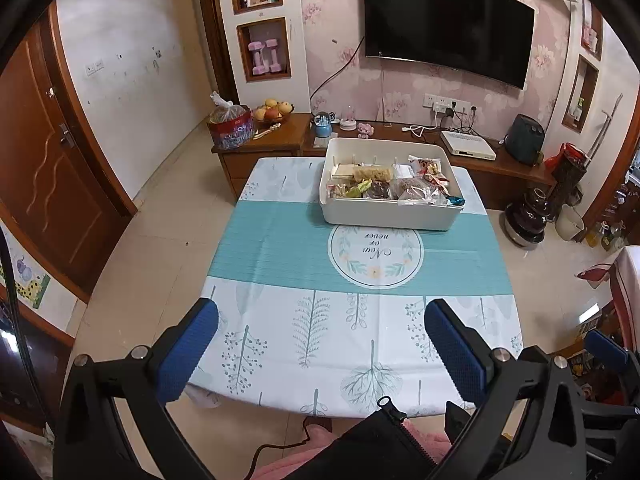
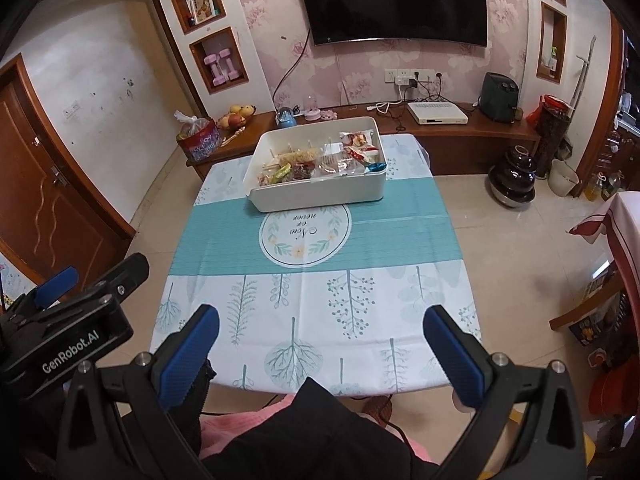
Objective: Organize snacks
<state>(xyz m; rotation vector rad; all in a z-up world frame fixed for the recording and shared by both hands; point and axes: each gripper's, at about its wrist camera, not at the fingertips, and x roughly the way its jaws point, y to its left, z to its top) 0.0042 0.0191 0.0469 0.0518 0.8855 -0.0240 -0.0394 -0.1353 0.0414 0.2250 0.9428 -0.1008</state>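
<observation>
Resting at the desk's [image 1: 280, 240] twelve o'clock edge, a white bin [image 1: 390, 216] holds mixed wrapped snacks [image 1: 384, 184], just past a round emblem [image 1: 375, 254] reading "Now or never". Both the left gripper [image 1: 322, 344] and right gripper [image 2: 320, 344] hover at six o'clock, blue fingers [image 1: 188, 356] spread apart, empty. The left gripper's body reads "GenRobot.AI" [image 2: 70, 360].

Counter [image 1: 280, 248]: one. White storage box [image 1: 390, 214]: one, holding assorted wrapped snacks [image 1: 384, 184], count unclear. Pink dumbbells [image 1: 269, 56]: two. Wall television [image 1: 448, 20]: one. Fruit bowl [image 1: 274, 112]: one.
</observation>
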